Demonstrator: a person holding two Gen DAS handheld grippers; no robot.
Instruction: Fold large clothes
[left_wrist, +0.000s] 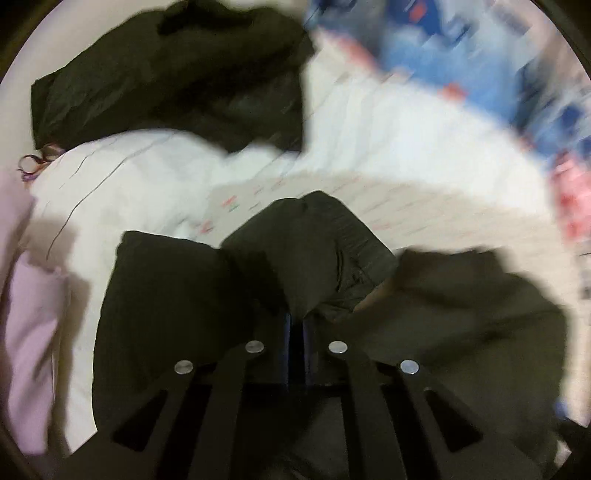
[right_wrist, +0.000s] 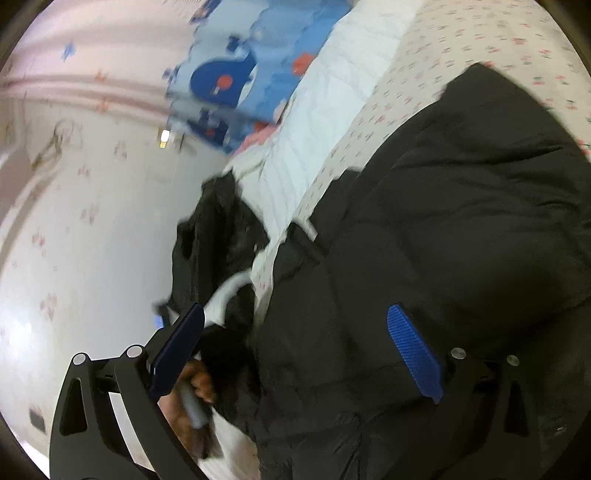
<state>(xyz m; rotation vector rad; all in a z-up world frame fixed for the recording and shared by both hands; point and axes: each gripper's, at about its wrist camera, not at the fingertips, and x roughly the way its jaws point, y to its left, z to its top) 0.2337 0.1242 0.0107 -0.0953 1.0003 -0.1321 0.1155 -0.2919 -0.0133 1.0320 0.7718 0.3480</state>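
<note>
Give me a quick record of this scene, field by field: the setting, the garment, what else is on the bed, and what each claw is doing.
setting: a bed with a floral sheet and a white quilt
garment: black padded jacket spread on the bed
other items: second dark garment farther up; blue patterned bedding
left claw: shut on a fold of the black padded jacket
right claw: open, above the jacket, pads not touching it
image quality: left view blurred

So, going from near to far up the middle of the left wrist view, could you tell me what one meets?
Left gripper, shut on a fold of the black jacket → cherry-print sheet → white quilt → blue patterned bedding.
</note>
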